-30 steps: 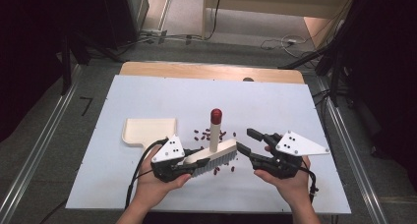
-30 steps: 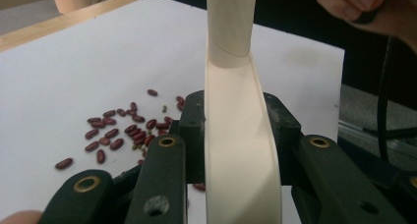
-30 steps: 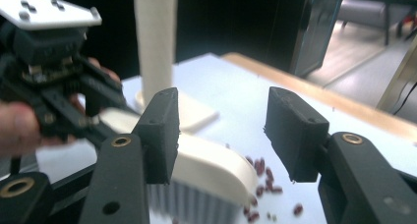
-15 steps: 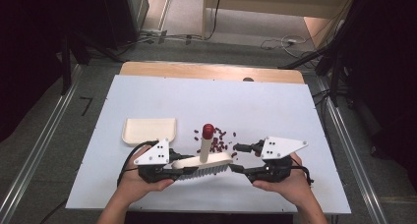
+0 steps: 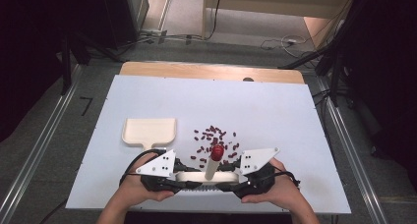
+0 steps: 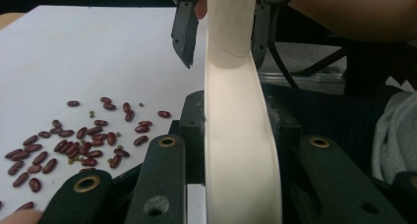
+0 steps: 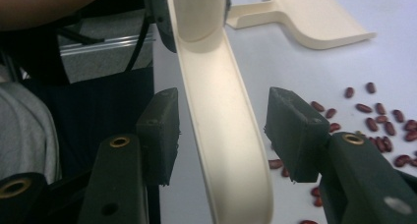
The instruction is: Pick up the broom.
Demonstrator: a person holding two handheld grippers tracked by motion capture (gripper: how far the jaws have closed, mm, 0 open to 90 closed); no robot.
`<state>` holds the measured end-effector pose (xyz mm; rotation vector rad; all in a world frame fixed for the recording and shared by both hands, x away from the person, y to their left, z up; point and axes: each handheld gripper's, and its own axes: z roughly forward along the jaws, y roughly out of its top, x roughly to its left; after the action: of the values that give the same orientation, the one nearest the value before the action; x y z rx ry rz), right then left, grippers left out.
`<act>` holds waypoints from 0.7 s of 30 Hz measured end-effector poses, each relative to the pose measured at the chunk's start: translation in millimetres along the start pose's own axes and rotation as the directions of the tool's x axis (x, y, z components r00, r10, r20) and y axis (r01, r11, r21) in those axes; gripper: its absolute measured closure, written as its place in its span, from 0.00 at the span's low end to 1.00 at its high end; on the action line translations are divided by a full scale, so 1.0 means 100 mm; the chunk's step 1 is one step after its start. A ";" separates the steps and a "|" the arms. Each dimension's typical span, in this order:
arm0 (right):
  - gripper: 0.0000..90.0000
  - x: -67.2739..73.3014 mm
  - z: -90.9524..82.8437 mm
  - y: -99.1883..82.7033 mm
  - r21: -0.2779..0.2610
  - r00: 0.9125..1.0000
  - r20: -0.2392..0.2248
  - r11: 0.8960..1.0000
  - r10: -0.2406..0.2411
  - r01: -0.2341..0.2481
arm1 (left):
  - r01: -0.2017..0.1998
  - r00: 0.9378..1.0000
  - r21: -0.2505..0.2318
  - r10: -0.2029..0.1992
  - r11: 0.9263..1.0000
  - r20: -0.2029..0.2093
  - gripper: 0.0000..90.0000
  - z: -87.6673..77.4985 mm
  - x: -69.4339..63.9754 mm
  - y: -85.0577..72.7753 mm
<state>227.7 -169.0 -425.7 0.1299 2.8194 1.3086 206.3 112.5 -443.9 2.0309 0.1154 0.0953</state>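
Left tool [image 5: 189, 177] clamped across one end of the cream brush [image 5: 206, 176], pads tight on both sides in the left gripper view. Right tool [image 5: 231, 177] straddles the other end, jaws partly apart with gaps either side of the brush, just been closing. Brush lies along the near edge of the white worktop [image 5: 275, 111], red-tipped handle [image 5: 215, 157] standing up. Red beans [image 5: 214, 135] scattered just beyond it. Cream dustpan [image 5: 148, 132] left of the beans, nothing in it.
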 end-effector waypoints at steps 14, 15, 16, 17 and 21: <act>0.70 0.02 0.18 -0.04 0.044 0.991 -0.133 0.999 -0.004 0.010 | -0.013 0.998 0.016 0.012 1.000 0.062 0.75 0.05 -0.02 -0.01; 0.71 0.02 0.18 -0.04 0.039 0.990 -0.142 0.999 -0.003 0.008 | -0.011 0.998 0.018 0.010 1.000 0.065 0.75 0.05 -0.02 -0.01; 0.72 0.03 0.19 -0.05 0.039 0.989 -0.144 0.999 -0.012 0.018 | -0.008 0.998 0.020 0.006 1.000 0.070 0.75 0.05 -0.02 -0.02; 0.72 0.03 0.19 -0.04 0.045 0.990 -0.137 0.999 -0.021 0.027 | -0.008 0.997 0.023 0.006 1.000 0.077 0.75 0.05 -0.01 -0.02; 0.73 0.05 0.20 -0.03 0.064 0.992 -0.124 0.998 -0.001 0.009 | 0.019 0.996 0.005 -0.020 1.000 0.091 0.75 0.05 0.02 -0.06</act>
<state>223.6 -154.9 -440.9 0.0441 2.9644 1.2682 208.3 110.7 -451.7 2.0345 0.0777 -0.0101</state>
